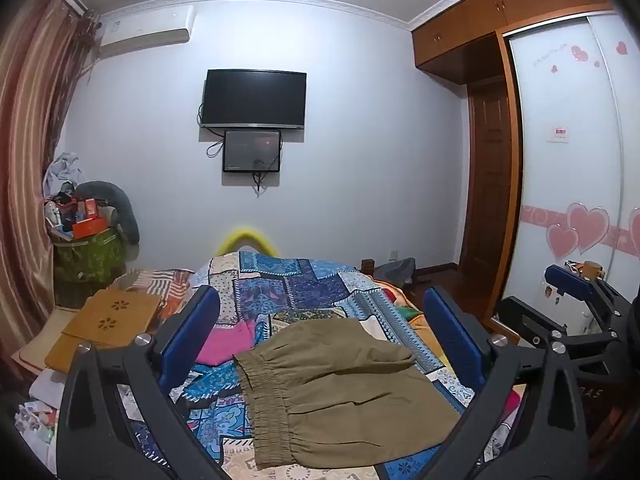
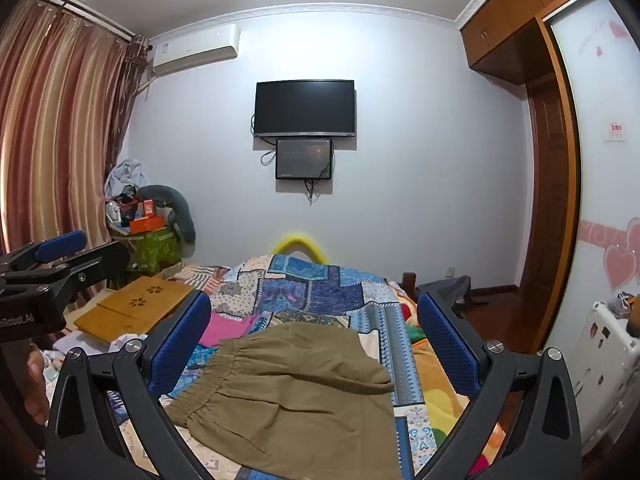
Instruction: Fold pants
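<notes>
- Your left gripper hovers above the bed, blue fingers spread wide with nothing between them.
- Your right gripper is just as wide and empty; it also shows at the right edge of the left view.
- The pants, olive-brown with an elastic waistband, lie in the lower centre of both frames on the patchwork quilt, touched by neither tool.
- A dark television hangs upper centre.
</notes>
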{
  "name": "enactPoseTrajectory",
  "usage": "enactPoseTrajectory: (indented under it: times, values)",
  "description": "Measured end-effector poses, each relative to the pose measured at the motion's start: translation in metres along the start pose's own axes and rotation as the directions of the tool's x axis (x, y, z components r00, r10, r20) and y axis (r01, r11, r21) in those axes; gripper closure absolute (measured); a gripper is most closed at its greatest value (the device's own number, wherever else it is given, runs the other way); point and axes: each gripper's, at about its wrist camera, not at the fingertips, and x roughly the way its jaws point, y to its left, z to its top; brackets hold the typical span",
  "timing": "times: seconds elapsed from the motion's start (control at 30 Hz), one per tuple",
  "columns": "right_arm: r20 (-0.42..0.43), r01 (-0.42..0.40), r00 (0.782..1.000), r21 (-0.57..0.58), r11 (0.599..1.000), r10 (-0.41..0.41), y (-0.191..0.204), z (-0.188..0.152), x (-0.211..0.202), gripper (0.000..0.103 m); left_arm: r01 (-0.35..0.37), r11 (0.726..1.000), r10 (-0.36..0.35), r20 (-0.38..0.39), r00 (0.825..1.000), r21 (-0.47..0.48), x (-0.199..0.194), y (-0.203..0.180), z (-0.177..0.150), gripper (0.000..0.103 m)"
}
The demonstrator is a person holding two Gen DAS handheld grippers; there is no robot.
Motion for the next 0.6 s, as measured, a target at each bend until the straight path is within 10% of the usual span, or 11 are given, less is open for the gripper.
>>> enactPoseTrajectory:
  times: [0.6]
  values:
    - [-0.012,-0.004,1.0,0.013,1.0,0.005,-0.001,0.0,0.004,0.001,0.021,1.0,-0.022,-0.017,1.0,-0.021,0.012,0.011,-0.007,0.0]
